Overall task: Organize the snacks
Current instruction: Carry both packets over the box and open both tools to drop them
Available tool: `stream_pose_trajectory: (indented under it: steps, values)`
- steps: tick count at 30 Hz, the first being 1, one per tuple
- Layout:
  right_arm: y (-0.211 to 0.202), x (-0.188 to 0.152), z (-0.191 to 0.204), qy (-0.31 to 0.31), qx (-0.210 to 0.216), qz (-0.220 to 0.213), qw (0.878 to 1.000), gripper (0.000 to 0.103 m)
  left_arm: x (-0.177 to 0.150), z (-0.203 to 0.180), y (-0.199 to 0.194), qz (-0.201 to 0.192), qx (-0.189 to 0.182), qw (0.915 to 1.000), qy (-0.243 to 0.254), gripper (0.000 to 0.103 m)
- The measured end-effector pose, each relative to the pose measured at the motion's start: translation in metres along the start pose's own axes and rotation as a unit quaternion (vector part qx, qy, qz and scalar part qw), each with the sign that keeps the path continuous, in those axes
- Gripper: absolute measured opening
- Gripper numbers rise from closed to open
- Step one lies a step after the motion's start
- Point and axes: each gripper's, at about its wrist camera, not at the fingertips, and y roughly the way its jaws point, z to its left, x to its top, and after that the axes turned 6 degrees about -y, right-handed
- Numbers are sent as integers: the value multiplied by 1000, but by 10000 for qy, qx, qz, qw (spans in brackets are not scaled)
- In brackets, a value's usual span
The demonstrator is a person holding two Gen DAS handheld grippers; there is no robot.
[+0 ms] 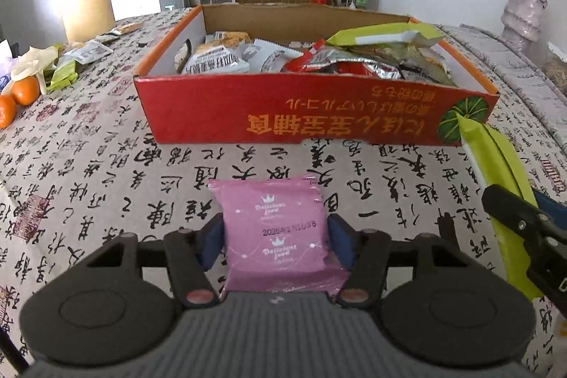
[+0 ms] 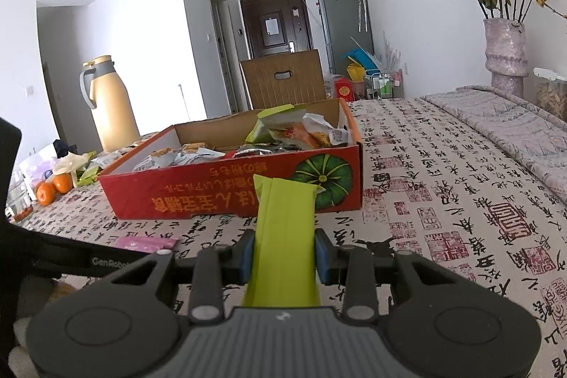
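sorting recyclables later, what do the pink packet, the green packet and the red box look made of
Pink packet: thin plastic film, slight sheen; crimped top edge, printed date.
Green packet: matte plastic or coated film, probably; a folded seam runs down its length.
Red box: corrugated cardboard, printed red outside, bare brown inside; the raw edge shows along the rim.

The red box (image 1: 312,116) was printed cardboard, raw brown inside. In front of it, a pink packet (image 1: 274,229) looked like matt plastic film on a printed cloth cover (image 1: 106,165). Inside it, foil wrappers (image 1: 372,66) shone glossy.
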Motion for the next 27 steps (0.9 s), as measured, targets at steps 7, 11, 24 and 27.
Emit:
stream_pose_trajectory:
  steps: [7,11,24,27]
  values:
    - [-5,6,6,-19,19,-103,9999,33,6,5,-19,-297,-137,9994,-65,63]
    - [-7,14,11,-64,29,-205,9998,33,14,8,-31,-529,-203,9983,-98,63]
    - [3,59,30,-196,130,-696,9973,33,61,15,-58,-1241,-348,9914,-226,63]
    - [9,70,34,-235,139,-768,9967,33,74,17,-59,-1371,-355,9896,-236,63]
